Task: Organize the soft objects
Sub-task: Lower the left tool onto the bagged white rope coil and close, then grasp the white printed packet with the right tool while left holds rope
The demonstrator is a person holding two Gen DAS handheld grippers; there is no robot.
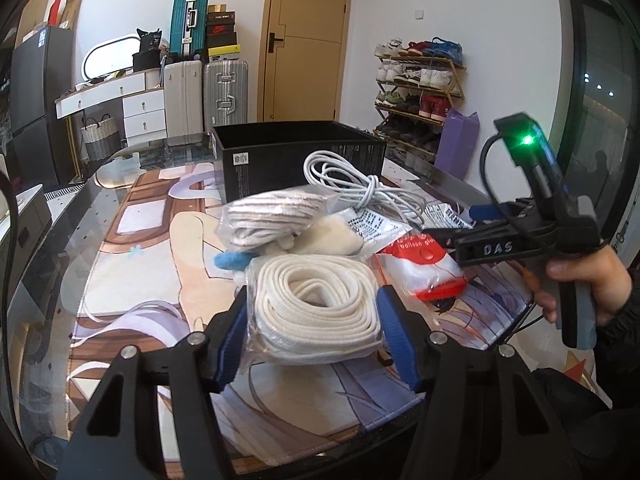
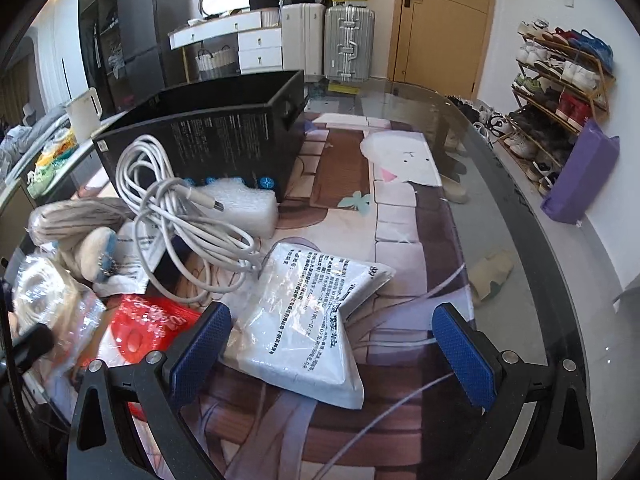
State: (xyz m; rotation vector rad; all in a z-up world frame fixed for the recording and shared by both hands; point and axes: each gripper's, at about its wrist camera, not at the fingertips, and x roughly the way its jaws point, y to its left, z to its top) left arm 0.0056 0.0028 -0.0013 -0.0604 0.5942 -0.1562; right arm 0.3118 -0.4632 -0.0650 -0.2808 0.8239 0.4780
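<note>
My left gripper [image 1: 314,326] is shut on a clear bag of coiled white flat cord [image 1: 316,304], one blue pad on each side of it. My right gripper [image 2: 334,344] is open and empty above a white printed plastic packet [image 2: 312,320]; it also shows from the side in the left wrist view [image 1: 448,236]. A red-and-white bag [image 1: 424,268] lies to the right of the cord bag and shows in the right wrist view too [image 2: 140,332]. Behind are a bagged beige rope [image 1: 272,212], a cream plush toy [image 1: 324,236] and a loose white cable [image 1: 360,184].
An open black box [image 1: 296,156] stands at the back of the printed mat [image 1: 132,280] on a glass table [image 2: 520,240]. A white foam block [image 2: 244,208] lies against the box. Suitcases, a shoe rack and a door stand behind.
</note>
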